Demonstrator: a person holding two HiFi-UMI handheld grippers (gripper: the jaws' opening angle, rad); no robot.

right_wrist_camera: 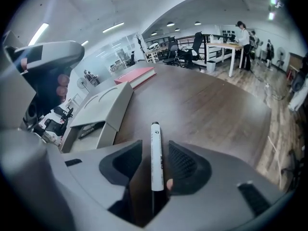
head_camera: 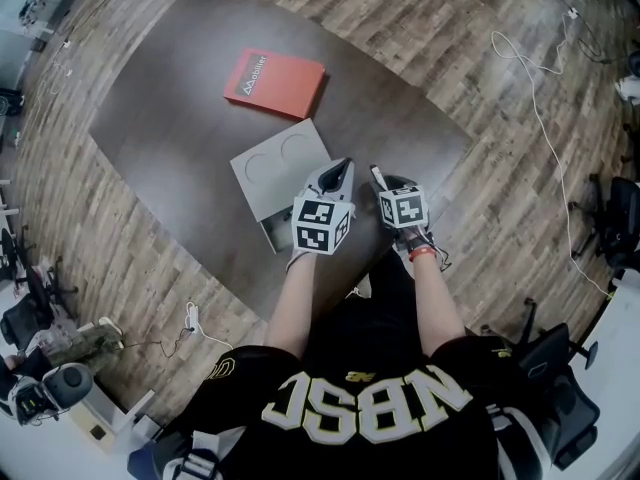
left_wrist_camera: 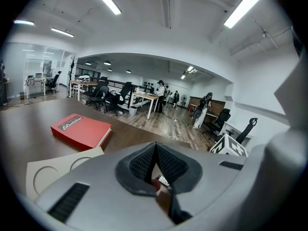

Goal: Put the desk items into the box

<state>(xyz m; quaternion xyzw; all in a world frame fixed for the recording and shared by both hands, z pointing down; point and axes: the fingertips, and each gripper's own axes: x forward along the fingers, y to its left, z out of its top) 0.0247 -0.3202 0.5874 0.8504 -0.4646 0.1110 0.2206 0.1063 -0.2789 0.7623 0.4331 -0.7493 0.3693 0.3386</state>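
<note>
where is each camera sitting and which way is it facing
Head view: on the person's head, facing steeply down at the table; the forearms, left tongs and right tongs show.
Left gripper view: on the left tongs, facing near level across the table past the red book; its own shut pads show.
Right gripper view: on the right tongs, tilted down at the tabletop; they stand open with a marker between.
Shared: all three show the red book and the grey box.

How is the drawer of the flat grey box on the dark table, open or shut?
Open: the drawer sticks out from under the flat grey box, and a dark pen lies inside it.
</note>
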